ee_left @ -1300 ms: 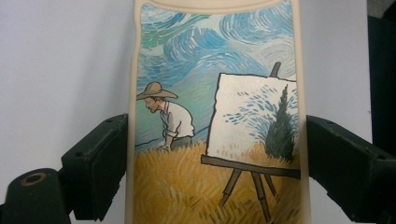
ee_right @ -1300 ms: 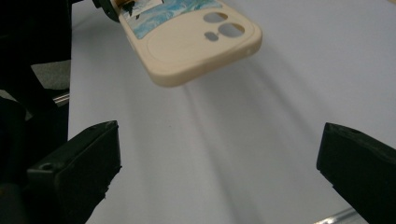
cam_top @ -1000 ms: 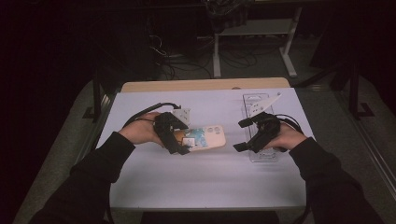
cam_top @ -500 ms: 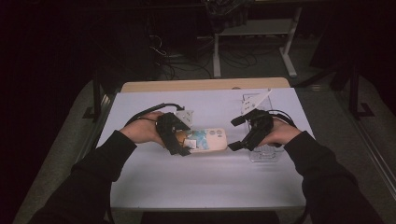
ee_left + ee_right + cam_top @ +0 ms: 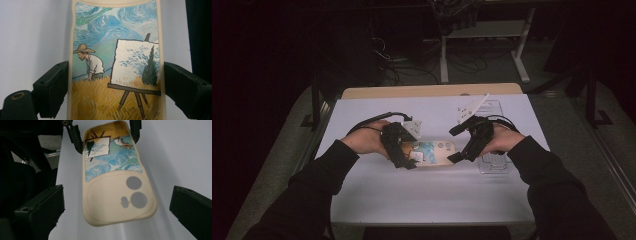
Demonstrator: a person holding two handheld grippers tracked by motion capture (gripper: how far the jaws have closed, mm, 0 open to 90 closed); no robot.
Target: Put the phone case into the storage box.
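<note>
Seen from the high view, the left gripper (image 5: 404,152) clasps one end of a cream phone case (image 5: 434,152) above the white table (image 5: 432,195), while the right gripper (image 5: 460,142) waits at its other end. In the left gripper view, the jaws press both long edges of the smooth, painted case. In the right gripper view, the jaws stand wide apart, clear of the rounded camera end.

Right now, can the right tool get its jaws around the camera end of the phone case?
Probably yes. The right tool is open, its jaws standing wide on either side of the case's camera end with nothing between. The left tool holds the far end, well out of the way.
</note>
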